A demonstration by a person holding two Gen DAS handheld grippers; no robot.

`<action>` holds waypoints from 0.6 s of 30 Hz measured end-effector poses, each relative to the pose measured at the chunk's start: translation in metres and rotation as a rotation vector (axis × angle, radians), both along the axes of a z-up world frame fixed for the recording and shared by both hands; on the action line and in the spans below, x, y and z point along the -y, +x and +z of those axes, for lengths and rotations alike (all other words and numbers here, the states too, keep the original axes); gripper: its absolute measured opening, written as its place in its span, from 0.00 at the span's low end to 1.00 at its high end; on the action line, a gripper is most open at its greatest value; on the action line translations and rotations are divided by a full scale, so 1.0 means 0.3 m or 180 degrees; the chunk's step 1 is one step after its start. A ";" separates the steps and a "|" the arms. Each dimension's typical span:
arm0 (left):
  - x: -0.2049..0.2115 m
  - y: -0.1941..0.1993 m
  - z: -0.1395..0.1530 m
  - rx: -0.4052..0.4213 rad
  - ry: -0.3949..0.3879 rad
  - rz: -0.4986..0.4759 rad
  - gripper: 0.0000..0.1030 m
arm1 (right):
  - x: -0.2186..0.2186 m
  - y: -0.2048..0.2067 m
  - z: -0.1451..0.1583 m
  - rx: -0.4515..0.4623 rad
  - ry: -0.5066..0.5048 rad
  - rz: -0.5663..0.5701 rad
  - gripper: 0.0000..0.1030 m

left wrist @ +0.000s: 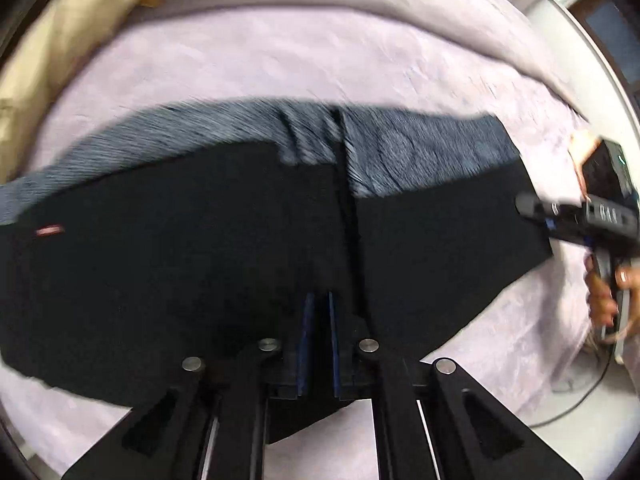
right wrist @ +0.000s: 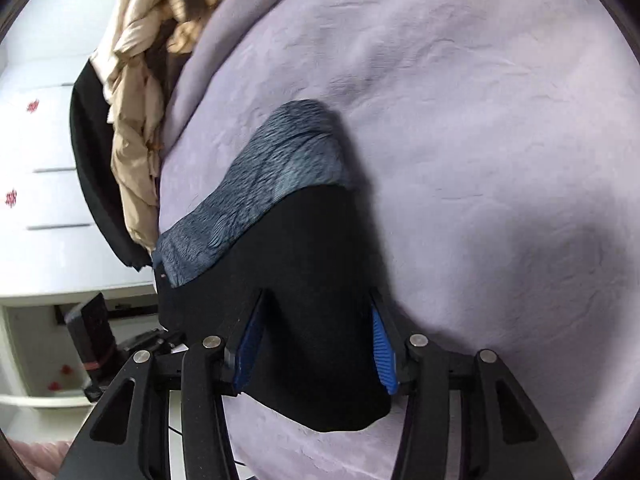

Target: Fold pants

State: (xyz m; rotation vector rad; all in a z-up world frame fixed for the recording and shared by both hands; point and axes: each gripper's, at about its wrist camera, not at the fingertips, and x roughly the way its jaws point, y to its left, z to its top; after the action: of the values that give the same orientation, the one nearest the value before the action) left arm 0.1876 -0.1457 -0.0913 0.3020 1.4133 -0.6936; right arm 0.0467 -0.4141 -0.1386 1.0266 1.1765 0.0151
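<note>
Lilac bedspread (left wrist: 280,60) | pants (left wrist: 160,260) spread flat | left gripper (left wrist: 318,308) fingers clenched on pants | right gripper (right wrist: 316,320) fingers released, straddling cloth

Black pants (left wrist: 180,264), lilac blanket (left wrist: 280,60)

A lilac bedspread (right wrist: 480,120) covers the bed. At its far edge lies a heap of beige clothing (right wrist: 132,152), with a white drawer unit (right wrist: 40,184) beyond.
</note>
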 end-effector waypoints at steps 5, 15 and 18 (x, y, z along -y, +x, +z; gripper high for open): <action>0.024 0.006 0.084 0.0171 -0.0019 0.0096 0.09 | -0.067 0.042 0.054 -0.0061 -0.0398 0.0281 0.51; 0.330 -0.026 0.007 0.0618 0.0153 -0.0081 0.53 | 0.074 0.095 0.103 -0.0008 -0.0560 -0.0093 0.54; 0.325 -0.043 -0.014 0.0764 0.0216 -0.0204 0.53 | 0.103 0.160 0.039 -0.0078 -0.0468 -0.0176 0.54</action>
State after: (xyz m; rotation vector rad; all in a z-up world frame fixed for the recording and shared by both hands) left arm 0.1747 -0.2433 -0.0954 0.4703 1.2038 -0.6397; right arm 0.0947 -0.4451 -0.1270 0.9313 1.1537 -0.1262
